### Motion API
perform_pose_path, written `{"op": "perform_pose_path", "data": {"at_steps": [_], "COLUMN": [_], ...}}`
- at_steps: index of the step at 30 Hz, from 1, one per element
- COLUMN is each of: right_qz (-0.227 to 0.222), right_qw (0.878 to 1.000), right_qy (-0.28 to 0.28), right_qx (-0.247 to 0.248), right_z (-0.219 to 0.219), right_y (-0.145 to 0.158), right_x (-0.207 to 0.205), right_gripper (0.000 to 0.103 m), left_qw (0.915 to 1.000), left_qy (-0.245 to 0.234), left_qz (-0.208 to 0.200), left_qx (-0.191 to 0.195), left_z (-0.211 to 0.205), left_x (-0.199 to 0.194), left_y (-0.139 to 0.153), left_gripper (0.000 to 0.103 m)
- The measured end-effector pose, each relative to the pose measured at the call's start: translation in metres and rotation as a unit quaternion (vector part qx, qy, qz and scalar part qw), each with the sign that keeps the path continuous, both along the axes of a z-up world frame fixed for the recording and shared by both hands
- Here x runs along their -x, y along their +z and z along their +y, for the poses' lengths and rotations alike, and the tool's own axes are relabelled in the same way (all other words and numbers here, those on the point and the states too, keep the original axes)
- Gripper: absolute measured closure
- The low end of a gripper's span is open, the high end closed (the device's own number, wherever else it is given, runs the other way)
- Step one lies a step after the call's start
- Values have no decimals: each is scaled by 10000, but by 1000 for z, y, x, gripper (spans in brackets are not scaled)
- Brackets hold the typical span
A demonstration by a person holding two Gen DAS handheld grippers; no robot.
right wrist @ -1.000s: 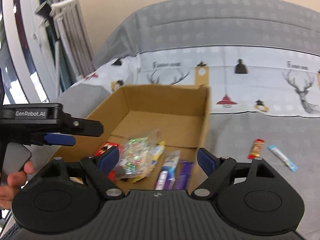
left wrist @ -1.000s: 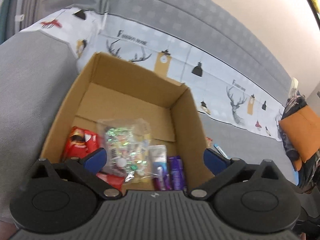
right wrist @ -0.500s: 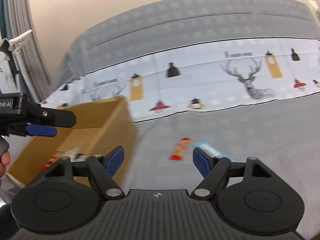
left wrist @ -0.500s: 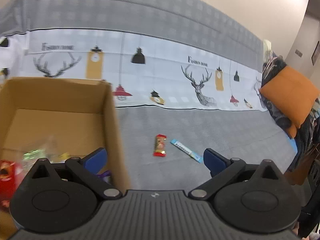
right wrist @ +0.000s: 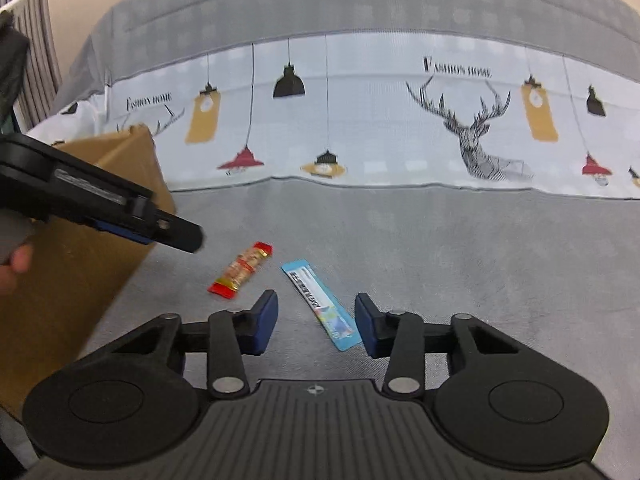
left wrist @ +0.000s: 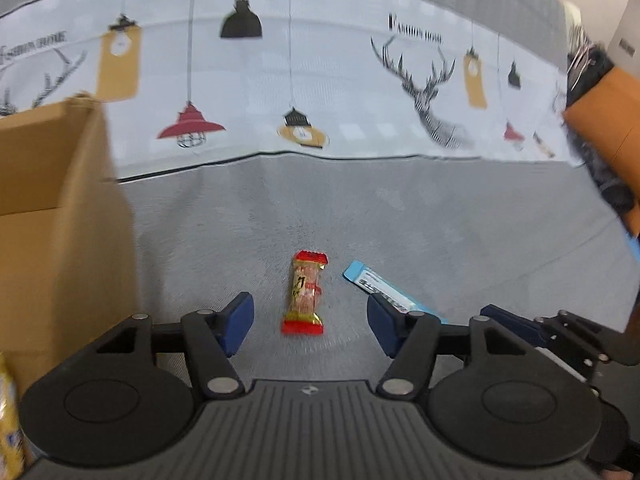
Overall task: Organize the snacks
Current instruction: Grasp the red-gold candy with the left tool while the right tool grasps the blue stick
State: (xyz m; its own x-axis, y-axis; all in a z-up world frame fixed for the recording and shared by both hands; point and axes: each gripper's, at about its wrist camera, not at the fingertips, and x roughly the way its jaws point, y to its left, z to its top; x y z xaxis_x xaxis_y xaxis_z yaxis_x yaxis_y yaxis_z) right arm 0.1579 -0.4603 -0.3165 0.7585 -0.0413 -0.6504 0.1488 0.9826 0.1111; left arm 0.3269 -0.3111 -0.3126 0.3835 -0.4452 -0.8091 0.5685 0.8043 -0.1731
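Lying flat on the grey sofa seat point(left wrist: 400, 216) are the two snacks not yet boxed: a red and gold wrapped bar point(left wrist: 305, 294) and, just beside it to the right, a slim light-blue stick packet point(right wrist: 318, 304). They sit close together without touching, the blue one angled away from the red.

Over the red bar hangs the left gripper point(left wrist: 306, 322), its blue pads either side of the wrapper's near end with clear gaps on both sides. Its jaws are closing, about half open, and they press on nothing so far. From the other camera this same tool shows as a black arm reaching in from the left, with a bit of the person's hand point(right wrist: 14, 266) gripping its handle at the frame edge.

The right gripper point(right wrist: 316, 322) is placed over the blue stick packet, whose lower end lies between the pads. Its jaws are also closing and stand fairly narrow. The packet's tip looks very near the right-hand pad, though the angle makes it hard to say whether they touch; nothing is clamped.

To the left stands the open cardboard box point(left wrist: 68, 216), its side wall near the red bar. A yellow wrapper point(left wrist: 8, 420) peeks in at the bottom left corner, blurred. Behind everything runs a pale throw point(right wrist: 360, 120) printed with hanging lamps and a stag's head, and an orange cushion point(left wrist: 604, 128) sits at the far right.
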Motion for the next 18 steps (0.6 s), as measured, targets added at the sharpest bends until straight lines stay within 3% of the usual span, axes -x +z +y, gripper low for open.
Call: {"op": "perform_pose_path", "data": {"at_steps": [2, 9, 14, 18], "right_qz": [113, 472, 638, 681], "right_qw": [9999, 9968, 9961, 9952], "right_qy": [89, 517, 584, 614], "right_qx": [27, 387, 181, 334], "right_z": [-2, -9, -26, -22], "right_y": [-7, -29, -48, -50], "right_x": [-9, -36, -54, -58], "right_gripper": [63, 66, 71, 83], "left_qw": [9999, 9988, 9986, 9984], "left_qy": [-70, -84, -163, -241], "left_qz": [70, 242, 96, 67], "left_qx": [-104, -425, -486, -498], "left_z": [-11, -28, -33, -31], "left_x": [-8, -26, -27, -25], "left_y": [-15, -50, -53, -52], "left_gripper": [35, 56, 62, 80]}}
